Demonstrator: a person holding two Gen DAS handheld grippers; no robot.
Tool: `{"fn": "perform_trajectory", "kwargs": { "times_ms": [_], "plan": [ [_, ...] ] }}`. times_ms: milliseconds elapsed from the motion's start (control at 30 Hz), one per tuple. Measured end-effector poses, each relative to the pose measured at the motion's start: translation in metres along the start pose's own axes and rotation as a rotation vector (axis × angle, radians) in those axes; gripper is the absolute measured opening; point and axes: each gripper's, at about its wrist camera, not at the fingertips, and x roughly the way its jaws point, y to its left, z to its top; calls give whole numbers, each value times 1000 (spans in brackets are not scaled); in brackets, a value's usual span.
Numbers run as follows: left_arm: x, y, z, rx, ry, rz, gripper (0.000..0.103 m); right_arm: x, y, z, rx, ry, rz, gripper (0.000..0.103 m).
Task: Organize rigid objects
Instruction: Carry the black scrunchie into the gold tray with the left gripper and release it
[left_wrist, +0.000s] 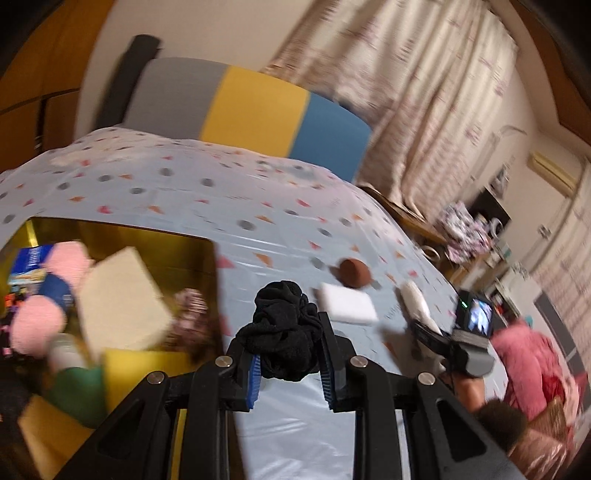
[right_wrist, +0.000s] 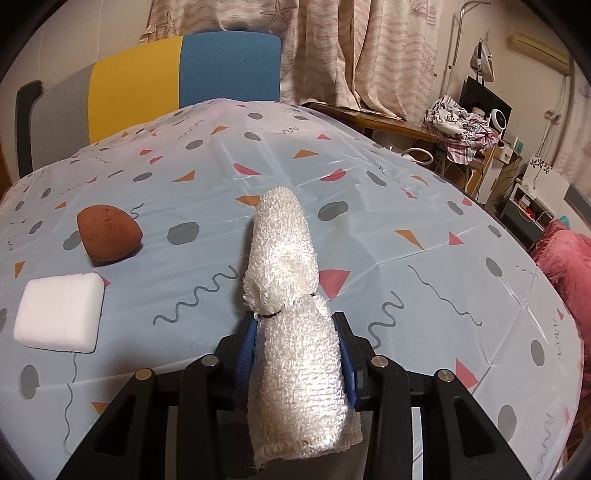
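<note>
- Brown egg-shaped sponge and white rectangular foam block lie on the patterned plastic tablecloth, left of the right gripper.
- Right gripper clamps a white rolled terry cloth.
- Left gripper pinches a crumpled black sock beside the full gold box.

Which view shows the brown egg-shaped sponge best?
The right wrist view: the brown sponge lies sharp and unobstructed on the tablecloth. In the left wrist view it is small and blurred, partly behind the white block.
</note>
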Motion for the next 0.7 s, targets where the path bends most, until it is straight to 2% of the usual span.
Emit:
{"fn": "perform_trajectory", "kwargs": {
  "times_ms": [233, 400, 467, 567, 700],
  "plan": [
    [-6, 56, 13, -145, -30, 85, 25, -9, -3, -2, 13, -30, -21, 40],
    [1, 82, 16, -194, -4, 142, 25, -14, -5, -4, 18, -39, -27, 40],
    [3, 90, 15, -212, 11, 148, 31, -16, -5, -5, 18, -44, -32, 40],
    [5, 94, 13, -216, 37, 170, 50, -19, -4, -6, 14, -55, -38, 40],
    [-2, 95, 8, -206, 24, 180, 59, -24, -1, -7, 2, -70, -38, 40]
  ]
}}
